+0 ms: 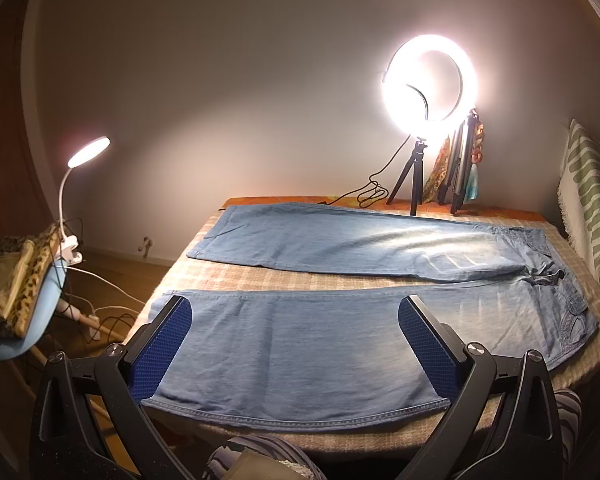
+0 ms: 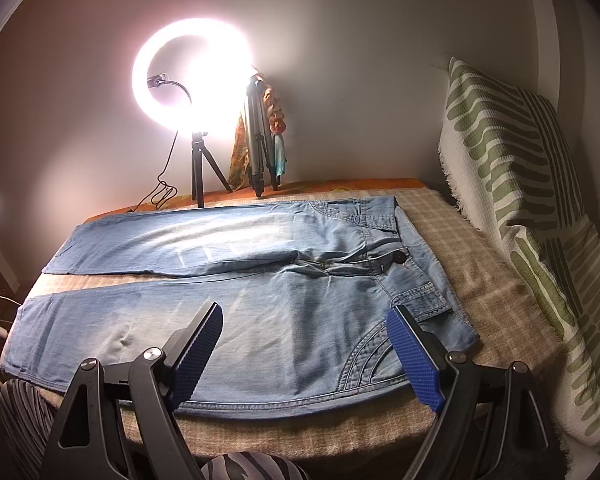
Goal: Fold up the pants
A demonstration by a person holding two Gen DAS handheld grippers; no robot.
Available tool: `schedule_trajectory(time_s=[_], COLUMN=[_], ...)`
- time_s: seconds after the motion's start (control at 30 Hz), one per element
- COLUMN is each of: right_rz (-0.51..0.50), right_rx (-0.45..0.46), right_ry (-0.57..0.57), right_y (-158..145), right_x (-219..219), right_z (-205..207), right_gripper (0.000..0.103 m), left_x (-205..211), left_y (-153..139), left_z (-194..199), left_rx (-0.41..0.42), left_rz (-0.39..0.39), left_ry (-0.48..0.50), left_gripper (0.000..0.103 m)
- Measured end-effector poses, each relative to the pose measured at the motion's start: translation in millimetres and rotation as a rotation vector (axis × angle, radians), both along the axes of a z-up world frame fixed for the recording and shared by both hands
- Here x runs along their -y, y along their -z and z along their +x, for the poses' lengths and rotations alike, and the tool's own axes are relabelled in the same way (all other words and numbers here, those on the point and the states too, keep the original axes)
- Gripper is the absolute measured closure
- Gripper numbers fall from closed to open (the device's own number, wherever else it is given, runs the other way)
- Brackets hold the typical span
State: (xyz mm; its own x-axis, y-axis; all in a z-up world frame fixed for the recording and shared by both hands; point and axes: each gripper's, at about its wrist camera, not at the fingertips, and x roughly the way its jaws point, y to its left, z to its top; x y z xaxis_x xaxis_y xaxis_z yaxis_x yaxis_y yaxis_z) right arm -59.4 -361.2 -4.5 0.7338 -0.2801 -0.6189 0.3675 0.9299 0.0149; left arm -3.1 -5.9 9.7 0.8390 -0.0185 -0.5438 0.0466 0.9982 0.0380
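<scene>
Light blue jeans (image 1: 300,344) lie flat on a checked blanket (image 1: 236,280), both legs spread apart, the waist at the right and the hems at the left. My left gripper (image 1: 294,312) hovers open above the near leg close to its hem, its blue pads wide apart with nothing between them. In the right wrist view the jeans (image 2: 260,300) show the fly, button and pocket stitching. My right gripper (image 2: 304,316) hangs open over the near hip and pocket, touching nothing that I can see.
A lit ring light (image 1: 430,78) on a small tripod (image 1: 412,176), with a second tripod beside it, stands at the far edge. A green-striped cushion (image 2: 512,200) lines the right side. A clip lamp (image 1: 88,152) and a chair with cloths (image 1: 16,280) stand left. Zebra-patterned knees (image 1: 260,456) are below.
</scene>
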Motion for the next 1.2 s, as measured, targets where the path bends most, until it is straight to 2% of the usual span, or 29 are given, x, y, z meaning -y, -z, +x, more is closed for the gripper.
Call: schedule_trajectory(time_s=[1.2], right_rz=[0.033], right_rx=[0.005], right_ry=[-0.02], right_y=[1], right_x=[3], right_z=[12], right_gripper=[0.017], left_x=[-4], left_y=[8], left_z=[7], left_rx=[-0.006], left_rz=[-0.002], left_ry=[-0.009], left_gripper=[0.0])
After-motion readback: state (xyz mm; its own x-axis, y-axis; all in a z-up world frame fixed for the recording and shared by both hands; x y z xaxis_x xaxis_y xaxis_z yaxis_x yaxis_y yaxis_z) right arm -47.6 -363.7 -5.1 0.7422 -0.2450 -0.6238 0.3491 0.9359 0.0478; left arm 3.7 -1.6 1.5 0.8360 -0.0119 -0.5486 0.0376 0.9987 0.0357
